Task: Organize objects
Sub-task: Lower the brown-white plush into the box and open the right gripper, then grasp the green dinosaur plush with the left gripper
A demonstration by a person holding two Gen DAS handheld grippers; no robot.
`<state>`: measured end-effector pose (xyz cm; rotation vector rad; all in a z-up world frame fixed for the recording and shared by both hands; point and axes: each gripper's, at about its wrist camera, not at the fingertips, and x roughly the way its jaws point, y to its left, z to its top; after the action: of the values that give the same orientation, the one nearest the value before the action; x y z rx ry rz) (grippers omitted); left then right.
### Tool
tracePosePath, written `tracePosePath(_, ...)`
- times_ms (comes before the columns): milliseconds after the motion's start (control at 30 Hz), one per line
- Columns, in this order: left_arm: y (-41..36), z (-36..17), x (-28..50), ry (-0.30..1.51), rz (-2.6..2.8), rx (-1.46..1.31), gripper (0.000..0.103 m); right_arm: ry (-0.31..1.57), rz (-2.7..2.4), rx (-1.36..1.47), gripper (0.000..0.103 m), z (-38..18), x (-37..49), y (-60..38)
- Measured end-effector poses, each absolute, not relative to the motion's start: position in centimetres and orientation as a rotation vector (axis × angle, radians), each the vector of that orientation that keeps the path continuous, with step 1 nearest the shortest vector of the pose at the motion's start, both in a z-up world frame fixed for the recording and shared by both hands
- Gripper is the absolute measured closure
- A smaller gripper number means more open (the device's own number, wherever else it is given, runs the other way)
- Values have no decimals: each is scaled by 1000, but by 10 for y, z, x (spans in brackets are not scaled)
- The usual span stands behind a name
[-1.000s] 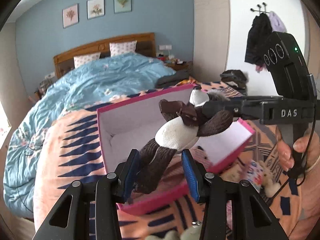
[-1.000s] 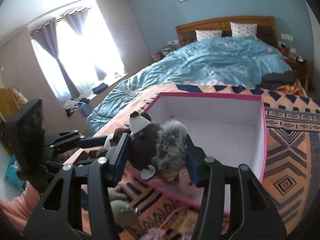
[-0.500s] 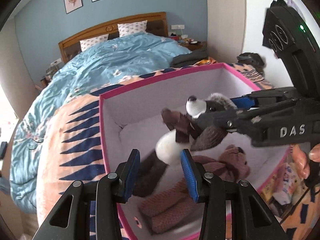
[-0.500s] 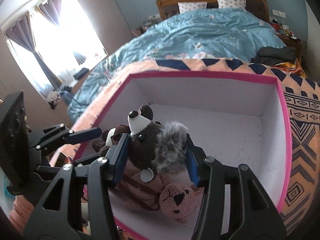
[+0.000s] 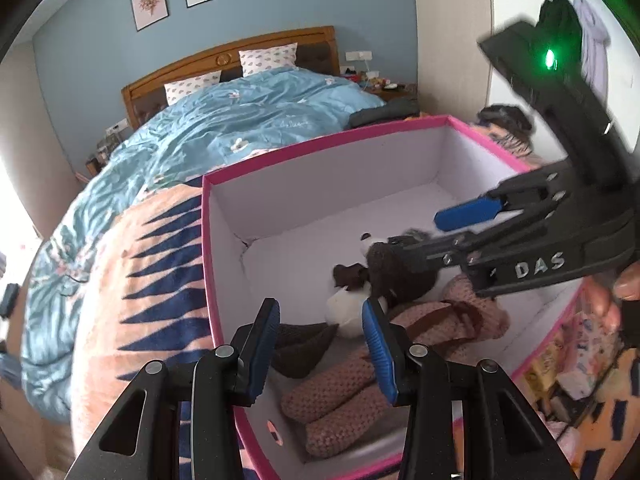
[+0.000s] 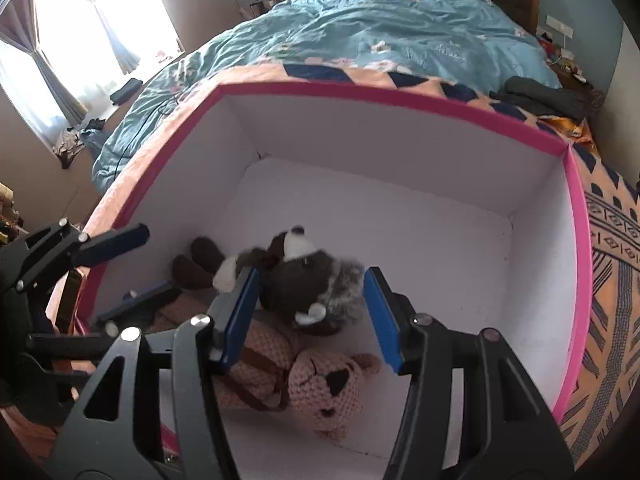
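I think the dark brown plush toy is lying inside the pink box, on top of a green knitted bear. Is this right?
Not quite: the knitted bear under the dark brown plush toy is pinkish-tan, not green. The right wrist view shows this clearly. The rest holds: the toy is inside the pink box, on top of that bear.

2 plush toys (image 6: 304, 292) in box (image 6: 400, 168)

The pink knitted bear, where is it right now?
The pink knitted bear lies on the floor of the pink-rimmed box, in the near corner, under the dark brown raccoon plush.
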<state>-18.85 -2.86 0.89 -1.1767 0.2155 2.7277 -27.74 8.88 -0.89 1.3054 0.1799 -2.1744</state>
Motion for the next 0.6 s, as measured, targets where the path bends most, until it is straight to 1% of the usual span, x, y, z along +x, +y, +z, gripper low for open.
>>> tracePosePath(100,-39,16,-176,99,2720,-1122,52,171,-2161,1310,46,-11,-275,90)
tracePosePath(200,-48,27,-155,6,2716,-1033,43,121,-2181,1265,46,-3,-267,100)
tracePosePath(233,-51,31,-147,-17,2713,-1002,40,91,-2182,1233,46,1,-261,105)
tracePosePath(300,-56,38,-130,-52,2708,-943,38,60,-2184,1171,46,11,-246,114)
tracePosePath(333,-59,41,-122,-68,2700,-918,34,43,-2184,1127,46,18,-234,120)
tracePosePath(400,-64,46,-107,-101,2696,-877,30,7,-2165,1042,46,31,-211,130)
tracePosePath(433,-65,47,-98,-107,2694,-862,30,2,-2157,1008,46,36,-201,133)
tracePosePath(533,-70,44,-78,-148,2680,-846,30,3,-2130,926,37,45,-167,140)
tracePosePath(600,-71,37,-67,-154,2690,-854,30,8,-2097,908,37,44,-149,141)
